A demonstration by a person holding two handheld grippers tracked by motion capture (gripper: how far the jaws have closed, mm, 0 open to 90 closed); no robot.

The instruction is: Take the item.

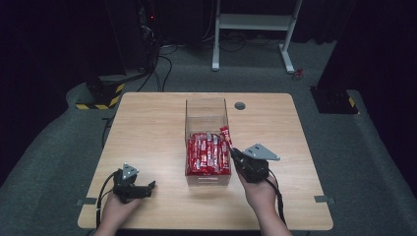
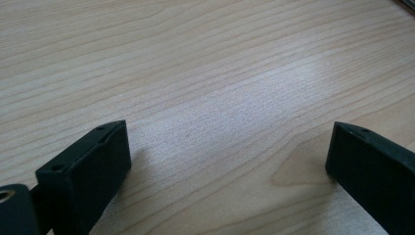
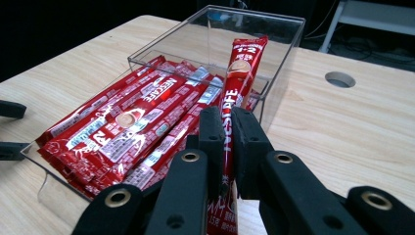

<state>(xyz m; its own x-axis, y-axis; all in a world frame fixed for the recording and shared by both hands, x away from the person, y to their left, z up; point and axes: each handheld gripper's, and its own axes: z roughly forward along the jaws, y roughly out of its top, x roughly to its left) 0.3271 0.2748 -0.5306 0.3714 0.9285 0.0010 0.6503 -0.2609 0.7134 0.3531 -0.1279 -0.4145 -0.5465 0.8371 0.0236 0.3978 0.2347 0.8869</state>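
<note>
- Dark room all round, with a pale wood bench (image 1: 147, 128) lit in the middle and a clear plastic box (image 1: 206, 115) set on it
- Red coffee sticks (image 3: 132, 127) are piled flat in the near half of that box; the far half looks bare
- One coffee stick (image 3: 240, 93) is pinched by the right gripper (image 3: 226, 132), fingers closed on its lower part, stick held upright just over the box's right wall
- So the step in hand is judged to be a single stick being carried at the box edge; whether it's going in or out can't be told
- Left gripper (image 2: 227, 156) is parked low over bare bench, fingers spread wide, nothing between them
- Next move probably calls for the stick to be kept clear of the wall and the grip kept firm
</note>
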